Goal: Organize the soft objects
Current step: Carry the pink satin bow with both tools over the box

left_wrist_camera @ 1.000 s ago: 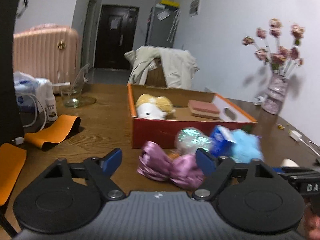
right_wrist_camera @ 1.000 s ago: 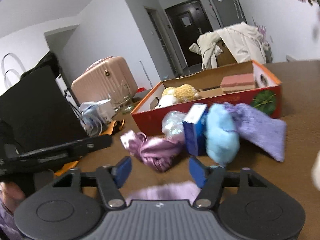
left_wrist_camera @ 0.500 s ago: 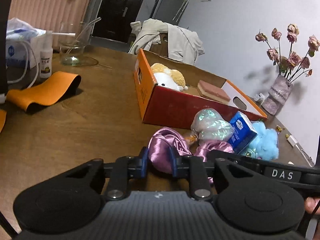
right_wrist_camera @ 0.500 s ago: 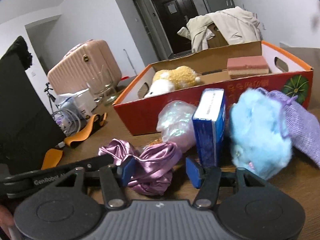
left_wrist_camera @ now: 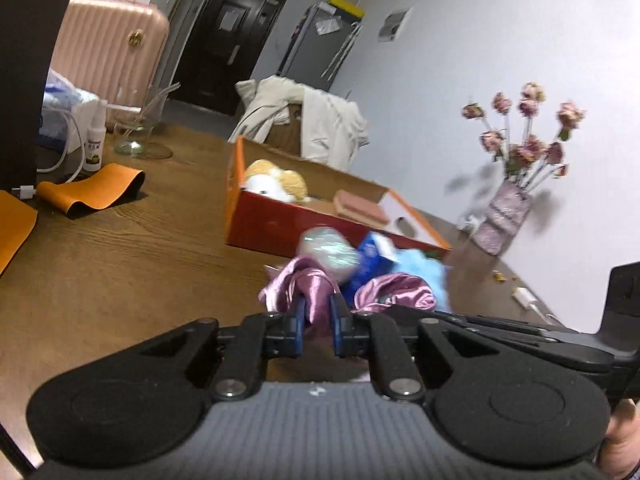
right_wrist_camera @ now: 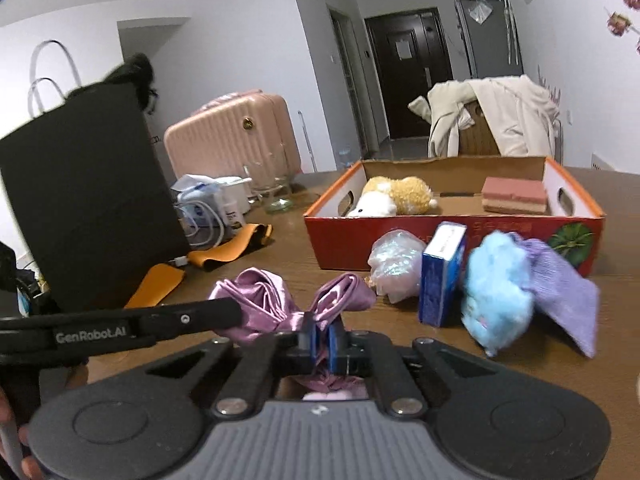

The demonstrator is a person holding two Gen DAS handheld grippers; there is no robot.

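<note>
A purple satin cloth point(left_wrist_camera: 312, 284) lies bunched on the wooden table in front of a red cardboard box point(left_wrist_camera: 264, 220). My left gripper point(left_wrist_camera: 317, 316) is shut on one end of it. My right gripper point(right_wrist_camera: 320, 334) is shut on the other end of the satin cloth point(right_wrist_camera: 336, 296). The box point(right_wrist_camera: 452, 240) holds a yellow-white plush toy point(right_wrist_camera: 394, 200) and a pink sponge point(right_wrist_camera: 514, 194). Against its front sit an iridescent pouch point(right_wrist_camera: 394, 262), a blue carton point(right_wrist_camera: 442, 276), a blue fluffy ball point(right_wrist_camera: 498, 292) and a lilac knit cloth point(right_wrist_camera: 564, 292).
Orange strips point(left_wrist_camera: 92, 192) lie at the left of the table, near a glass point(left_wrist_camera: 140, 128), a small bottle point(left_wrist_camera: 94, 146) and cables. A black bag point(right_wrist_camera: 84, 196) stands at the left. A vase of dried flowers point(left_wrist_camera: 508, 216) stands at the far right.
Both grippers moved in on the satin cloth. The left one shut on it first, then the right one shut on its other end. The cloth now looks slightly raised.
</note>
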